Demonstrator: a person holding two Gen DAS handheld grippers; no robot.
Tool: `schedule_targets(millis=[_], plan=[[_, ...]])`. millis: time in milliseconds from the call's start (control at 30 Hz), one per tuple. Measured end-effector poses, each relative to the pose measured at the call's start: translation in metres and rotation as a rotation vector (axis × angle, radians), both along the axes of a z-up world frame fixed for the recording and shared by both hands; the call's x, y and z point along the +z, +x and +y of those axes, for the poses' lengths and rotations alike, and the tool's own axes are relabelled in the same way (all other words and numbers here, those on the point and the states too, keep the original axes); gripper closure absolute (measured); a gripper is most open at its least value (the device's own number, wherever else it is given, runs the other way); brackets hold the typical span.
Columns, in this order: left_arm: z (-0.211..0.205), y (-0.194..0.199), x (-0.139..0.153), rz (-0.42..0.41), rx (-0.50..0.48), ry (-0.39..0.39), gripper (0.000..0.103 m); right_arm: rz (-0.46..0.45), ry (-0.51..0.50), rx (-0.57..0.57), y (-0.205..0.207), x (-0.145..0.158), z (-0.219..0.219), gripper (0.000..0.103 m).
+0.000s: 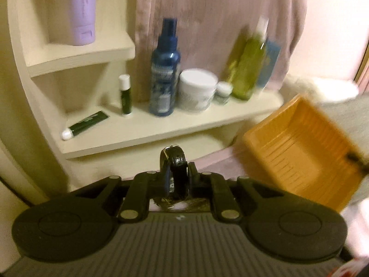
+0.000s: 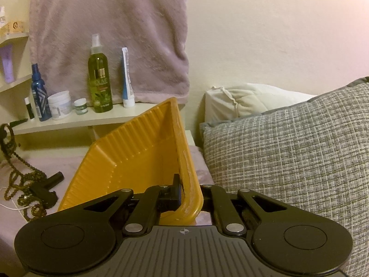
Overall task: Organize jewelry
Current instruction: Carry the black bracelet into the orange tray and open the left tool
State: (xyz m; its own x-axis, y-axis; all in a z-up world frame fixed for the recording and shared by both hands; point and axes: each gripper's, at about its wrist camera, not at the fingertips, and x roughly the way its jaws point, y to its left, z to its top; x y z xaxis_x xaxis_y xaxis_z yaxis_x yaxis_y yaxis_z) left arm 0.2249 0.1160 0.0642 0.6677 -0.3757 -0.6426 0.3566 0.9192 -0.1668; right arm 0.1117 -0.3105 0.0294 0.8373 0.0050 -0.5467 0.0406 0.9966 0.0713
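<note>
My left gripper is shut on a black strap watch and holds it up in front of the shelf. My right gripper is shut on the rim of a yellow plastic tray and holds it tilted up on edge; the tray looks empty. The same tray appears at the right of the left wrist view. A tangle of dark beaded necklaces and a black clip-like piece lie on the pink bedspread, left of the tray.
A cream shelf holds a blue spray bottle, a white jar, a green olive bottle, small tubes and a lilac bottle. A pink towel hangs behind. A grey pillow and a white pillow lie at right.
</note>
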Motion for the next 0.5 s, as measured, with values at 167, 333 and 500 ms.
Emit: schedule_targets(millis=[167,333,500], plan=[[-0.007,-0.003,0.017,-0.031,-0.02,0.006,0.09,-0.003,0.001,0.0,0.0,0.001,0.001,0.097],[-0.035,-0.009,0.029,-0.046,-0.084,0.023,0.091,-0.009,0.007,-0.001,-0.001,0.002,0.001,0.097],[-0.088,-0.011,0.028,-0.055,-0.193,0.024,0.091,-0.004,0.015,-0.004,-0.001,-0.001,0.001,0.097]])
